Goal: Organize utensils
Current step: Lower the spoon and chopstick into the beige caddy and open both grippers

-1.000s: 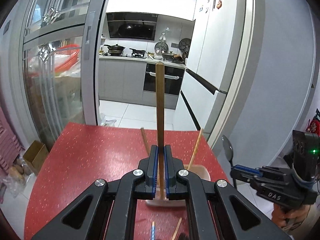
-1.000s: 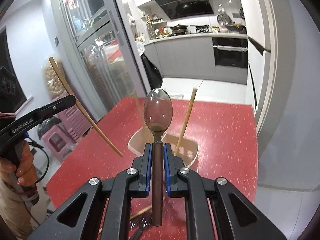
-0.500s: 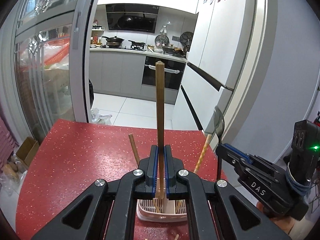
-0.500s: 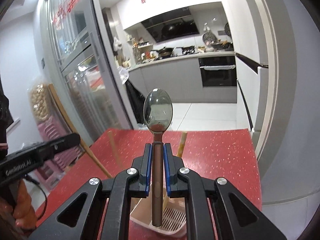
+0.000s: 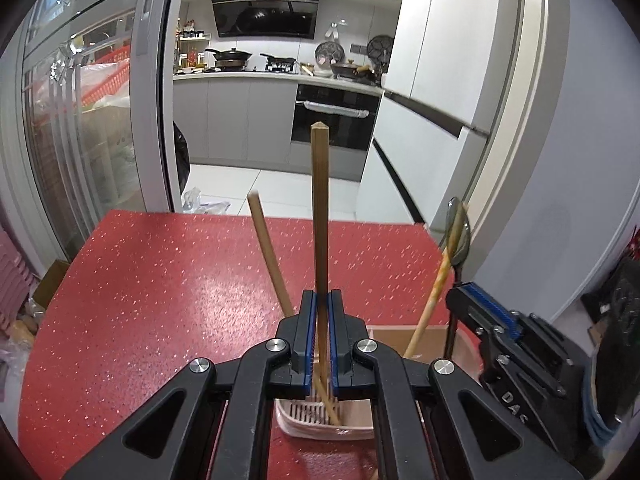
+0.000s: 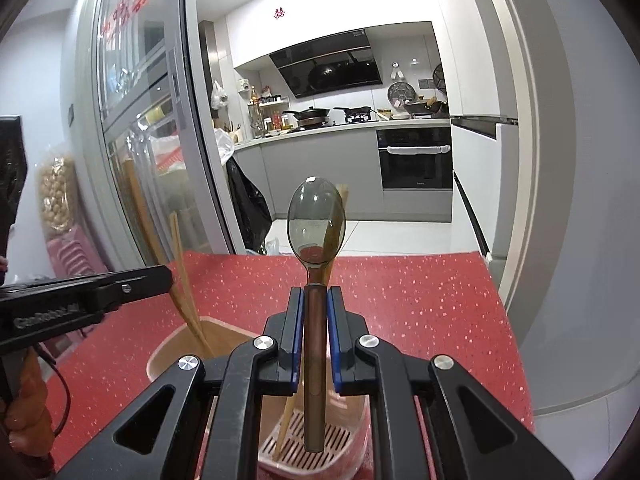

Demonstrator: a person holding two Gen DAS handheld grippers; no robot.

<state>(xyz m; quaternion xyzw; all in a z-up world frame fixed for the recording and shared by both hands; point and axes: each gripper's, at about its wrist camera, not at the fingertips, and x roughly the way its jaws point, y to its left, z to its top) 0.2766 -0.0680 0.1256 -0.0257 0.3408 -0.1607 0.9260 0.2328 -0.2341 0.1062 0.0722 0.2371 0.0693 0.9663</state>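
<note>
Both our claws have dropped toward the pink slotted holder on the speckled red counter. Our left claw clenches a square wooden chopstick upright; our right claw clenches a glossy, brown-handled spoon over the holder. Only the left view shows "DAS"; the right shows, perhaps, "GenRobot.AI".

**Red table, pink holder**

The speckled red table carries a pink slotted holder near its front edge. A plastic bag lies on the white floor just beyond the table's far edge.
</note>
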